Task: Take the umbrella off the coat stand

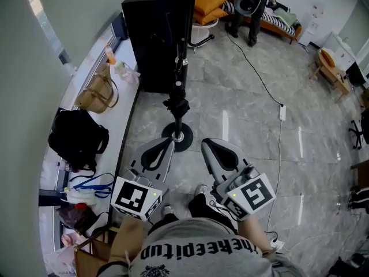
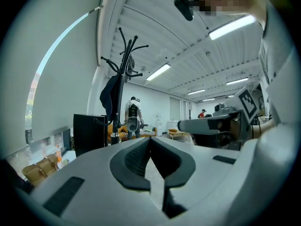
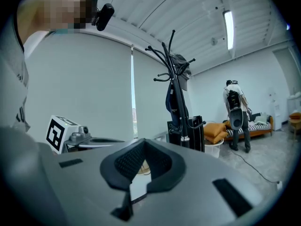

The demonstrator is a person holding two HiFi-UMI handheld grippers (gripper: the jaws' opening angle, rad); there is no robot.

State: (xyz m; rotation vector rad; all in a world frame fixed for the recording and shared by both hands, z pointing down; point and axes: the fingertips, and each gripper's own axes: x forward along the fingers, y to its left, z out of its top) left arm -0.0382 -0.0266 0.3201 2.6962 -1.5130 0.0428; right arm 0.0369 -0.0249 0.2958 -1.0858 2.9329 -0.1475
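Reach comes first: my left hand-held gripper and right hand-held gripper are both pressed together, empty, short of the stand, where the umbrella hangs folded along the pole under the hooks. I'd spread the right one early (shut, it only nudges), pinch high, then lift clear before pulling away.

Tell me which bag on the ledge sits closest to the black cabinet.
The tan handbag, just left of the black cabinet; the black backpack and brown paper bag lie nearer the person.
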